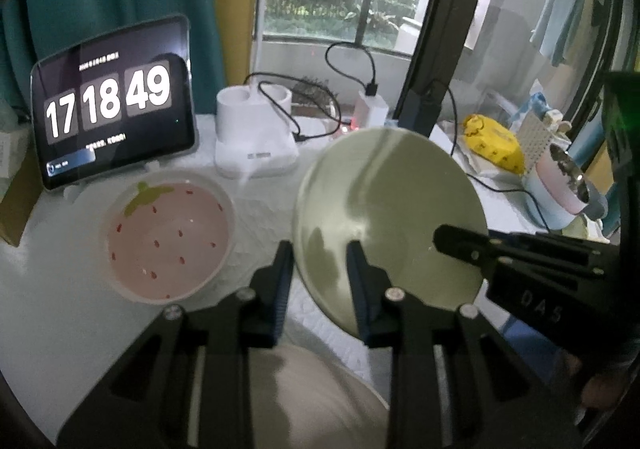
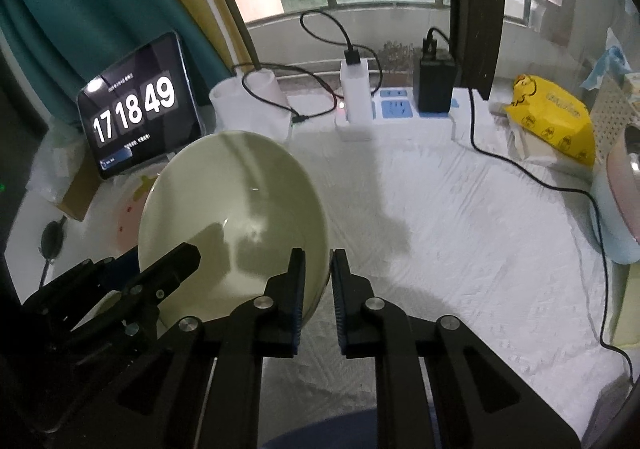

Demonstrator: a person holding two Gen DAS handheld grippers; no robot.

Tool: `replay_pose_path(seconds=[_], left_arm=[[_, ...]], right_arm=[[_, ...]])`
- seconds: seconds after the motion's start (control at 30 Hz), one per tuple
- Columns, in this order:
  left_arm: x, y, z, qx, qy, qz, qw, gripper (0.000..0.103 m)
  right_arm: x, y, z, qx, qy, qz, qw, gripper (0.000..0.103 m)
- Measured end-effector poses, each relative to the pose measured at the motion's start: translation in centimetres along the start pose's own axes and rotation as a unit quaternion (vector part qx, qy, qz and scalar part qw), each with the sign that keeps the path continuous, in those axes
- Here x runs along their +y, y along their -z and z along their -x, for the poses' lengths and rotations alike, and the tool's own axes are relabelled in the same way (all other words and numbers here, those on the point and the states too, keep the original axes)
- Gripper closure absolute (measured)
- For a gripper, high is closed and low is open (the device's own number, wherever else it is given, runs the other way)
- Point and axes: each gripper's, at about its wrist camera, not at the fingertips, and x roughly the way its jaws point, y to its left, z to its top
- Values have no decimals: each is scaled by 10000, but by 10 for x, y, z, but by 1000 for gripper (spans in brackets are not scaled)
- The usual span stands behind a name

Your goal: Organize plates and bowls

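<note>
A pale green glazed ceramic bowl (image 1: 386, 225) is held tilted above the white quilted table cover (image 2: 460, 249), just to the right of a pink strawberry-patterned ceramic bowl (image 1: 170, 239) that rests on the cover. The green bowl's rim is straddled on its near left side by the left gripper (image 1: 320, 269), one finger (image 1: 360, 269) inside and the other outside; a gap shows, so the hold looks loose rather than clamped. The right gripper (image 2: 317, 281) is set narrowly over the rim on the far side from the pink bowl, apparently pinching the wall. The green bowl is judged stiff, fairly heavy, slick with glaze and breakable, so the thin rim is best taken at two opposite points and kept level. Behind the pink bowl a tablet showing a flip clock (image 1: 112, 109) leans on its stand, with a white charging stand (image 1: 256, 129) and cables beside it; to the right of the green bowl much open cover is left, while a yellow packet (image 2: 552, 121) lies well apart
</note>
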Motion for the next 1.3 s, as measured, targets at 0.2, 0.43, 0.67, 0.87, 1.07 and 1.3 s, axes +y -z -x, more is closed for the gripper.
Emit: replay_pose_path(seconds=[0.2,0.43,0.67,0.87,1.07,1.3], left_arm=[[-7,-1,20,-194,23,-51,9998,75],[-12,2,42,-340,60,-78,9994,75],[-18,9,61,-464,134,-97,9988,75],[-25,15,75,-549,190,-139,9982,75],[-32,20,84,-579,239,-194,9978,75],[-42,26,94,-614,280,-266,9974,75]], right_arm=[[1,3,21,-178,-5,10,9998,89],[3,10,43,-349,-9,20,9994,89],[5,19,65,-494,15,11,9988,89],[4,28,81,-597,30,-18,9982,89],[1,37,92,-668,52,-47,9977,89],[-4,48,106,-741,84,-82,9972,89]])
